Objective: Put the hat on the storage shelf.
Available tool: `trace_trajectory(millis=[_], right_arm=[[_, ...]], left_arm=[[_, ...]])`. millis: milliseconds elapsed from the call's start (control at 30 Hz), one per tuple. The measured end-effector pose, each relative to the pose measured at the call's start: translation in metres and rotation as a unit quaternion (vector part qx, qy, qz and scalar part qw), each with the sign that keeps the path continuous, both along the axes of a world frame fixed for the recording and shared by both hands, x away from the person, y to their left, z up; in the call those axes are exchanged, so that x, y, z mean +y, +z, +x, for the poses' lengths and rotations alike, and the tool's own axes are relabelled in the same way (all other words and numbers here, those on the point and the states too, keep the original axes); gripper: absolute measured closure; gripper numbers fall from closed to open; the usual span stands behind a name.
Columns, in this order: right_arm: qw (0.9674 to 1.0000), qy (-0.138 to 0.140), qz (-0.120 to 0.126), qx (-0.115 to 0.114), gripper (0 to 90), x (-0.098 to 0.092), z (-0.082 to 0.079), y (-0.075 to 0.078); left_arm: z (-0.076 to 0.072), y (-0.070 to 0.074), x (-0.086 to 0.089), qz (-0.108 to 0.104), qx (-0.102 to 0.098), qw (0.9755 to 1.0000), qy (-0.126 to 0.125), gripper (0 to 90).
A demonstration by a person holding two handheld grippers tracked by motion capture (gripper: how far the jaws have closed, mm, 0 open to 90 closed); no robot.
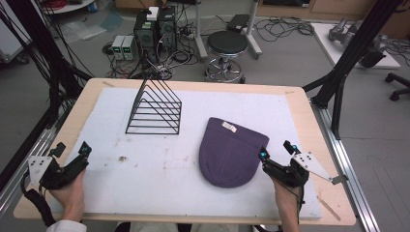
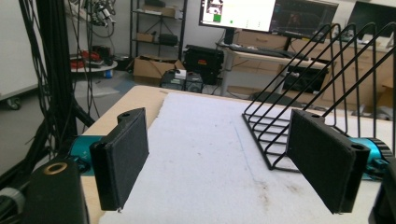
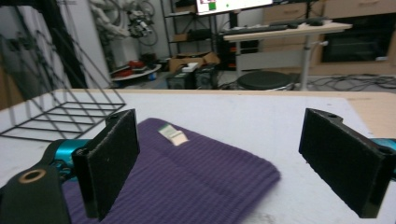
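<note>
- Where the high view's lower left corner lies: left gripper (image 1: 71, 149), held in a hand (image 1: 72, 193), jaws spread wide, nothing between them, poised over the white mat (image 1: 145, 169) near its left edge.
- Seen along its own jaws in the left gripper view: left gripper (image 2: 224, 163) gaping, bare mat between the pads, wire rack (image 2: 299, 93) at right, just behind the right pad.
- Upper centre-left of the high view: black wire rack (image 1: 157, 108), upright on the mat, well apart from both grippers.
- Centre-right of the high view: purple beanie (image 1: 229, 152), flat on the mat, small white label (image 1: 228, 127) near its upper edge.
- Lower right of the high view: right gripper (image 1: 276, 150), jaws wide apart, empty, just beside the beanie's right edge.
- Right gripper view: right gripper (image 3: 219, 163) open, beanie (image 3: 187, 177) at lower left reaching in between the pads, not clamped.
</note>
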State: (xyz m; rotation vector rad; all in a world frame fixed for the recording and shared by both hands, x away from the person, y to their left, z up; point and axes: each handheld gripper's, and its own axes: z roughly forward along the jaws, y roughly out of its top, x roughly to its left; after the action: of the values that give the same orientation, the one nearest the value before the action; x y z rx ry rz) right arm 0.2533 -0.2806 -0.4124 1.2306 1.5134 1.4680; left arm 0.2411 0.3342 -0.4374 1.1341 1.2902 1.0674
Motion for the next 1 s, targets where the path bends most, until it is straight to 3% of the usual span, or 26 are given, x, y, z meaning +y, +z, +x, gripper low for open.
trace_trajectory(millis=[167,400,433,567,700,833,1000], right_arm=[[0.9993,0.034,-0.012,0.010,11.4,0.009,0.003,0.004],[0.9982,0.048,-0.032,0.017,11.4,0.017,0.006,0.000],[0.9973,0.052,-0.049,0.020,11.4,0.020,0.006,-0.002],[0.9955,0.068,-0.063,0.022,11.4,0.024,0.007,-0.003],[0.9902,0.109,-0.077,0.042,11.4,0.028,0.010,-0.006],[0.9865,0.125,-0.091,0.053,11.4,0.033,0.013,-0.009],[0.9729,0.182,-0.116,0.084,11.4,0.041,0.017,-0.016]], left_arm=[[0.000,0.000,0.000,0.001,0.000,1.0000,-0.003,21.4],[0.001,0.000,-0.001,-0.001,0.000,1.0000,-0.004,21.4],[0.001,0.000,-0.001,0.000,0.000,1.0000,-0.005,21.4],[0.000,0.000,-0.001,0.000,0.000,1.0000,-0.005,21.4],[0.001,0.000,-0.001,-0.002,0.000,1.0000,-0.005,21.4],[0.001,0.000,-0.001,-0.001,0.001,1.0000,-0.006,21.4],[0.001,-0.001,-0.001,-0.003,0.002,1.0000,-0.009,21.4]])
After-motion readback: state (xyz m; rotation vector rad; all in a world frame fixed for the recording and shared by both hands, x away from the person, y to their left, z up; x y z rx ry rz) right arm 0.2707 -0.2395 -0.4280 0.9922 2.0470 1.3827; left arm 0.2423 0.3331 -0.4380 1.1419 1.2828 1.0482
